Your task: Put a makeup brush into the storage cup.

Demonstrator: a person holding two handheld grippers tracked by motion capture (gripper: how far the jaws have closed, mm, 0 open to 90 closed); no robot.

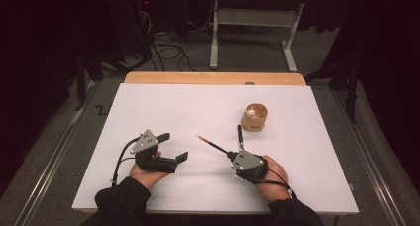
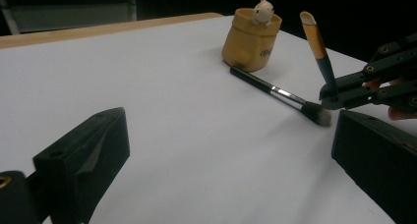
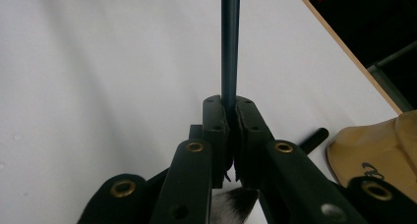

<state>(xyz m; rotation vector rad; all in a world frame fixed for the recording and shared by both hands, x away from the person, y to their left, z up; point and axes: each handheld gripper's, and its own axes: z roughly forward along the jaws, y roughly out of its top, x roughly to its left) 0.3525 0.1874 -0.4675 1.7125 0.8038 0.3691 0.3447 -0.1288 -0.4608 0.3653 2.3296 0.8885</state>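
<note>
My right gripper (image 1: 231, 154) is shut on a thin brush (image 1: 210, 143) with a dark teal handle and an orange end, which points up and to the left over the white table sheet (image 1: 163, 107). In the right gripper view the jaws (image 3: 229, 117) clamp the teal handle (image 3: 229, 47). A second, black-handled brush (image 1: 239, 136) with a fluffy head (image 2: 318, 113) lies on the sheet between that gripper and a tan pot (image 1: 254, 117). My left gripper (image 1: 173, 146) rests at the left, open, with nothing between its jaws (image 2: 231, 160).
The tan pot (image 2: 251, 40) holds a small white figure (image 2: 263, 10) and stands on the right half of the sheet. The wooden table edge (image 1: 213, 78) runs along the far side. Beyond it are a metal frame (image 1: 252, 18) and cables (image 1: 168, 50) on the floor.
</note>
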